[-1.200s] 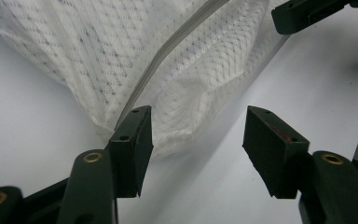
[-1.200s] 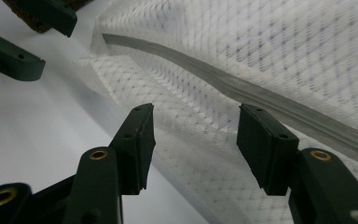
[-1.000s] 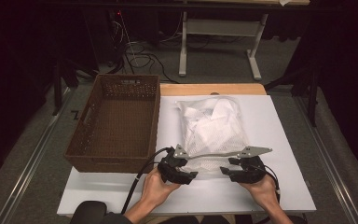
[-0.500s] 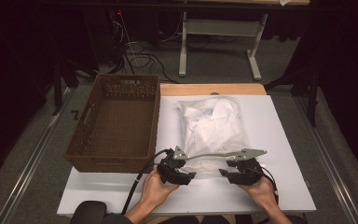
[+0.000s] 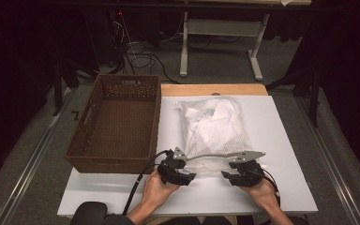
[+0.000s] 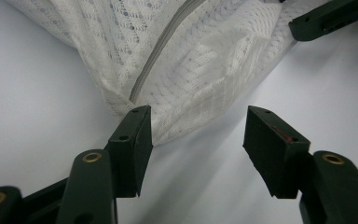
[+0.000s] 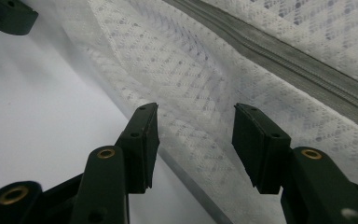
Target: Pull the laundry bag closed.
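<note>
Little has shifted since the earlier frames: the right gripper (image 5: pixel 232 174) has been drawn slightly nearer the mesh bag (image 5: pixel 214 129), its fingers (image 7: pixel 145 135) just narrowed a little yet released, with netted fabric between them. The left gripper (image 5: pixel 190 171) is held released at the bag's near corner. The soft white zippered bag lies on the smooth white tabletop (image 5: pixel 281 140). Beyond it, to the left, a brown woven basket (image 5: pixel 117 122) is seen.
</note>
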`<state>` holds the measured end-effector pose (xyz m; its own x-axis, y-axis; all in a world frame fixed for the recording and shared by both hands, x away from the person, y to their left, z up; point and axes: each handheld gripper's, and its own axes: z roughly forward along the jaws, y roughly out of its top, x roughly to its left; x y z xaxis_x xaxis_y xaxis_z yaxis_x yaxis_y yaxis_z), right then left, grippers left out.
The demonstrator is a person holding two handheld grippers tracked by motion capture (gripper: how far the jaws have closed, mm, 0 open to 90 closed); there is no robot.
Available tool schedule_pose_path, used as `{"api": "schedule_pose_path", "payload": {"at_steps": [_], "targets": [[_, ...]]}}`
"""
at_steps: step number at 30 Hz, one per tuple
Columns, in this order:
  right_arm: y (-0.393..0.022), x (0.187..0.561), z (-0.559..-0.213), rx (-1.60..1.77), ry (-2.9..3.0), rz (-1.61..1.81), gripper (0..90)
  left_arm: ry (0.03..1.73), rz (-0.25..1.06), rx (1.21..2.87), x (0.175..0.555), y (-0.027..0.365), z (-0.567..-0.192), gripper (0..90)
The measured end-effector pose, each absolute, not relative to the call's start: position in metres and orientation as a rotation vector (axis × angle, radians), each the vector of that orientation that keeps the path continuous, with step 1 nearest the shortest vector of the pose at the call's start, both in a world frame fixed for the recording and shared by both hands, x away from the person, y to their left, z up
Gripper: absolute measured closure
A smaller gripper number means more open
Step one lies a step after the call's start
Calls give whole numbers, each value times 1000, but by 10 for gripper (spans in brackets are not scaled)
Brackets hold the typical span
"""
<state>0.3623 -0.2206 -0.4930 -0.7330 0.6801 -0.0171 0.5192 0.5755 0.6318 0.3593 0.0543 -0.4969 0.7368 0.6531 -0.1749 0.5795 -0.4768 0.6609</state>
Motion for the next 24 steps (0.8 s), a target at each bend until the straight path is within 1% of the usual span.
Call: {"api": "schedule_pose_path", "payload": {"at_steps": [8, 24], "targets": [[-230, 365, -494, 1044, 2535, 883, 508, 947, 151, 2211, 362, 57, -501, 416], [-233, 366, -496, 1060, 2547, 868, 503, 972, 155, 2213, 364, 59, -505, 410]]}}
